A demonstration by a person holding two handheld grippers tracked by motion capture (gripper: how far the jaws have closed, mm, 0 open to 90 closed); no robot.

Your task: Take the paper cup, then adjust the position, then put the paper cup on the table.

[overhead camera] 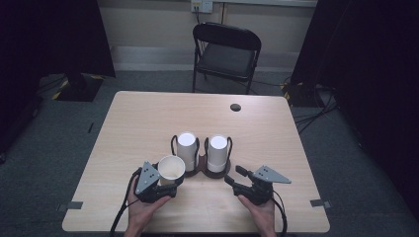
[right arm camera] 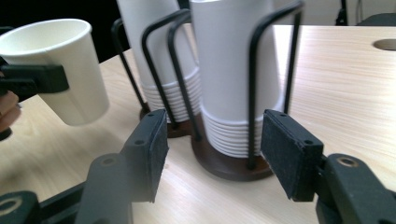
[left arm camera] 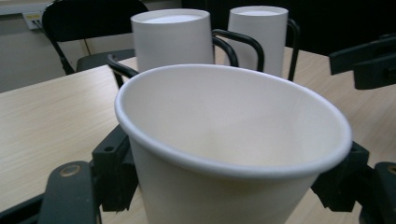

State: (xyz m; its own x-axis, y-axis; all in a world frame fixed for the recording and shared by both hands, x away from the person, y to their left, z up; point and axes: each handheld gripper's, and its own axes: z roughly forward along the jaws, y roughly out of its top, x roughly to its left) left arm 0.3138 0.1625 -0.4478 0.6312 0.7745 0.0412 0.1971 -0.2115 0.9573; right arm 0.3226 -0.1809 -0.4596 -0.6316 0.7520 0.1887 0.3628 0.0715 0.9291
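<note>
- The table (overhead camera: 148, 128), pale wood grain, carries the whole scene; a black folding chair (overhead camera: 226, 52) stands well behind its far edge.
- Near the table's middle sits a dark twin cup holder (overhead camera: 206, 170) with black wire loops, and each side has a stack of upturned white paper cups: the left stack (overhead camera: 187, 148) and the right stack (overhead camera: 218, 150), side by side.
- Now the single paper cup (overhead camera: 171, 169): mouth up, tilted a little toward the person, plain white with a rolled rim and a clean, empty inside. It is off the table, just in front of the left stack.
- The left hand-held gripper (overhead camera: 168, 183) is pinching that cup by its wall below the rim, a pad on each side in the left gripper view.
- The right hand-held gripper (right arm camera: 212, 144) is spread with nothing between its jaws; in its own view they frame the base of the right stack and the holder's rim, near but not touching.
- My read of the step: the cup has been taken from a stack and is being carried clear.
- To do it well, keep the squeeze light, since thin paper walls will dent, and hold the cup level.
- The free gripper looks well placed to steady the holder; it should close on wire or base, not on the cups.
</note>
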